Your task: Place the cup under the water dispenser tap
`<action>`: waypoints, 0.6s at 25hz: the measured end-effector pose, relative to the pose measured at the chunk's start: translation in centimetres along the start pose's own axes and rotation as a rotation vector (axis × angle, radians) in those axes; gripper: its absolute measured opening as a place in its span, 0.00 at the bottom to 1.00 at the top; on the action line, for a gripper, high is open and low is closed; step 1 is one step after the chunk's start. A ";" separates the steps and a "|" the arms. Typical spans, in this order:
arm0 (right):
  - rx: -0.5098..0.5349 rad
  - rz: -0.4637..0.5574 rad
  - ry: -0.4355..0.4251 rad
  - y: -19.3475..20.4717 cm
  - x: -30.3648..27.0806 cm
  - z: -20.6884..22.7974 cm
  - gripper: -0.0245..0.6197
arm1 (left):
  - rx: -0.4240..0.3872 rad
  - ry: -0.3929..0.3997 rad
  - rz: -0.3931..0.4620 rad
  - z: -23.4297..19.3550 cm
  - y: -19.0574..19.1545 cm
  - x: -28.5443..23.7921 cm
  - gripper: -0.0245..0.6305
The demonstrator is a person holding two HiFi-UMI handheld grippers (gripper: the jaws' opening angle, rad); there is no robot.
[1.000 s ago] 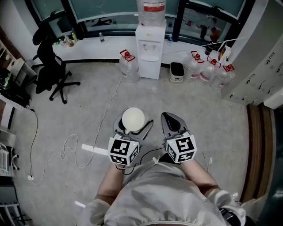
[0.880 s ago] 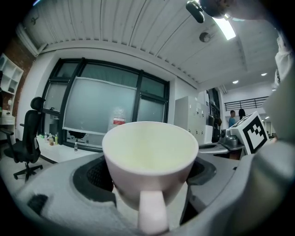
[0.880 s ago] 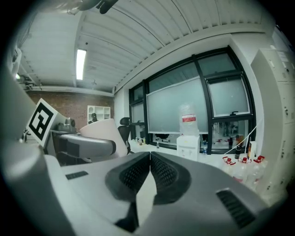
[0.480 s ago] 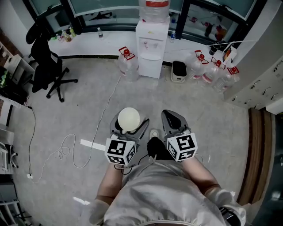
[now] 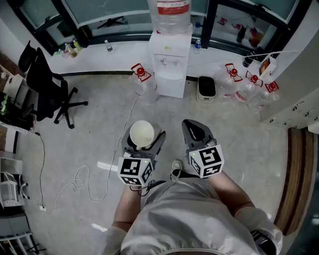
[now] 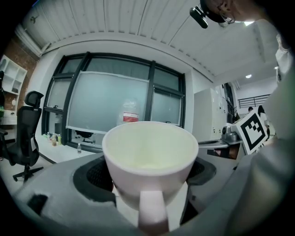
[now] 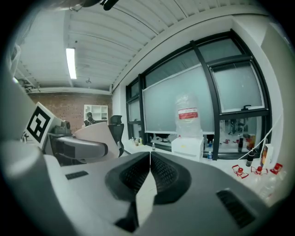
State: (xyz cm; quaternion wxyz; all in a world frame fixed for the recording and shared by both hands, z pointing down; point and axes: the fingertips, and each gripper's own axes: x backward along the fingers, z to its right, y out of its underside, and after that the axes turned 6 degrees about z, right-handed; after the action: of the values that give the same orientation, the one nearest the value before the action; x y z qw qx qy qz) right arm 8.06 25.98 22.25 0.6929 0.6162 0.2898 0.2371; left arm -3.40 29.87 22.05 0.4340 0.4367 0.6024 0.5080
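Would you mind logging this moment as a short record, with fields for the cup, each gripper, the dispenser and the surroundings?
cup: white, upright, looks empty, handle toward the left gripper's camera
left gripper: shut on the cup
right gripper: jaws together, nothing between them
water dispenser: white, bottle on top, by the window wall, across the floor ahead
cup under tap: not yet
nearby: spare water bottles on the floor beside the dispenser; black office chair at left

Far centre, water dispenser [image 5: 171,64] against window wall [image 5: 114,10]; bottle [image 5: 143,79] just left, bin [image 5: 206,88] and more bottles [image 5: 249,85] right; chair [image 5: 45,87] far left. Near, cup [image 5: 141,133] between jaws of left gripper [image 5: 144,144], right gripper [image 5: 192,130] beside, to its right.
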 end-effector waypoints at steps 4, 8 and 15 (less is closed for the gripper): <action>-0.017 -0.026 0.010 0.9 -2.9 3.1 0.08 | 0.014 0.015 -0.047 -1.0 1.4 -4.3 0.73; -0.043 -0.060 0.043 2.3 -5.0 5.8 0.08 | 0.019 0.046 -0.105 -1.7 3.0 -7.7 0.73; -0.065 -0.102 0.133 4.2 -10.8 10.3 0.08 | 0.019 0.144 -0.183 -4.9 5.8 -15.9 0.73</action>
State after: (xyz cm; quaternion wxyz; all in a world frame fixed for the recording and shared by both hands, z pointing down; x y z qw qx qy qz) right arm 7.56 11.74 28.36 0.7028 0.5607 0.3586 0.2512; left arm -3.81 13.94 29.56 0.4299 0.3462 0.6744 0.4905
